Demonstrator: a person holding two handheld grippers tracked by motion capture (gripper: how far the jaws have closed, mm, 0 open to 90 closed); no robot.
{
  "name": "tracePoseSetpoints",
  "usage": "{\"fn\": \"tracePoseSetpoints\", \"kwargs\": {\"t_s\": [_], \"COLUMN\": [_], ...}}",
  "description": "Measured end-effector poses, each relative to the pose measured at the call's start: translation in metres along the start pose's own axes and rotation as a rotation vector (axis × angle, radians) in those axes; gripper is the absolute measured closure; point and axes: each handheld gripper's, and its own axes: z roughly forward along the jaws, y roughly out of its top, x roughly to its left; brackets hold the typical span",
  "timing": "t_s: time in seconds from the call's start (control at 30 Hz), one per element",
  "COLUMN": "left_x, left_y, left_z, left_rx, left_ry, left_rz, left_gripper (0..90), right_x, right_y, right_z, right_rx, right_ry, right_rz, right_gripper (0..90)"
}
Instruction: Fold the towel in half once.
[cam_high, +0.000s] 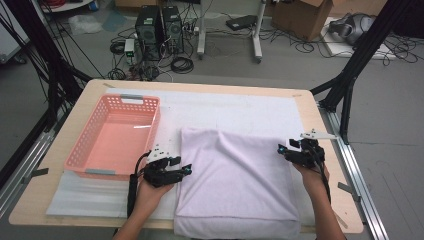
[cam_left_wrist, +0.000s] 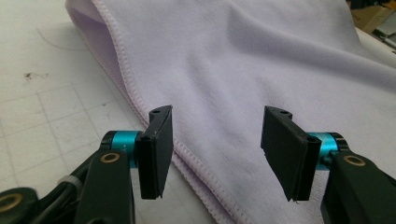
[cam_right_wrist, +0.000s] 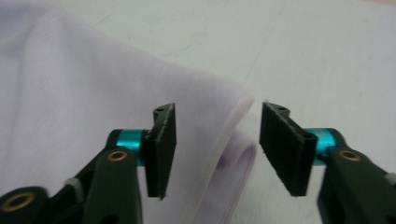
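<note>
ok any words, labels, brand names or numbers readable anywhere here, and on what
None can be read.
towel: plain lilac cloth, no tag or print showing.
basket: plain pink plastic, no label.
computer towers on the floor: any marks are too small and blurred to read.
cardboard box: no legible print.
fingers of the left gripper: plain black, no marking.

A lab or test room. Beyond the counter's (cam_high: 75, 107) far edge, two black computer towers (cam_high: 159, 31) stand on a grey floor among loose cables (cam_high: 181, 64). Black frame struts (cam_high: 359, 55) rise by both far corners, and a cardboard box (cam_high: 302, 17) sits behind.
</note>
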Motion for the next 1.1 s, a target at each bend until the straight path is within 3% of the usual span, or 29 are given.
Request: {"fn": "tracePoseSetpoints", "kwargs": {"t_s": [0.1,0.17,0.2,0.27,0.4,0.5,0.63,0.73,0.8,0.83,0.9,0.97,1.03,1.1], "left_x": [0.001,0.002,0.002,0.002,0.003,0.003,0.003,0.003,0.003,0.003,0.003,0.004,0.004,0.005], "left_y": [0.000,0.000,0.000,0.000,-0.001,-0.001,-0.001,-0.001,-0.001,-0.001,-0.001,0.000,0.000,0.000], "left_z": [0.000,0.000,0.000,0.000,-0.001,-0.002,-0.002,-0.002,-0.002,-0.002,-0.002,-0.002,-0.003,-0.003], "left_rx": [0.001,0.004,0.003,-0.003,-0.008,-0.017,-0.017,-0.020,-0.019,-0.021,-0.021,-0.024,-0.029,-0.026], "left_ry": [0.001,-0.002,-0.001,0.001,-0.006,-0.011,-0.012,-0.009,-0.009,-0.009,-0.009,-0.009,-0.007,-0.007], "left_rz": [-0.013,-0.018,-0.021,-0.020,-0.026,-0.026,-0.028,-0.030,-0.031,-0.030,-0.030,-0.032,-0.035,-0.034], "left_gripper": [44.1,44.2,44.2,44.4,44.5,44.6,44.9,45.0,45.0,45.0,45.0,45.0,45.0,45.0], "right_x": [-0.004,-0.004,-0.004,0.000,0.014,0.026,0.042,0.046,0.045,0.045,0.042,0.037,0.030,0.024], "right_y": [0.012,0.018,0.019,0.019,0.018,0.008,-0.017,-0.036,-0.043,-0.043,-0.037,-0.027,-0.014,-0.003], "right_z": [0.011,0.023,0.027,0.029,0.015,0.000,-0.012,-0.011,-0.009,-0.010,-0.013,-0.018,-0.023,-0.018], "right_rx": [-0.010,0.033,0.063,0.093,0.035,0.008,0.066,0.118,0.128,0.117,0.086,0.028,-0.026,-0.016], "right_ry": [0.034,0.061,0.082,0.100,0.163,0.271,0.323,0.333,0.336,0.337,0.344,0.338,0.288,0.227], "right_rz": [0.005,-0.021,-0.042,-0.093,-0.167,-0.214,-0.318,-0.344,-0.340,-0.328,-0.296,-0.268,-0.220,-0.213], "right_gripper": [40.1,44.5,54.1,84.5,85.2,85.1,85.2,85.0,83.8,78.2,68.5,65.0,64.6,65.0]}}
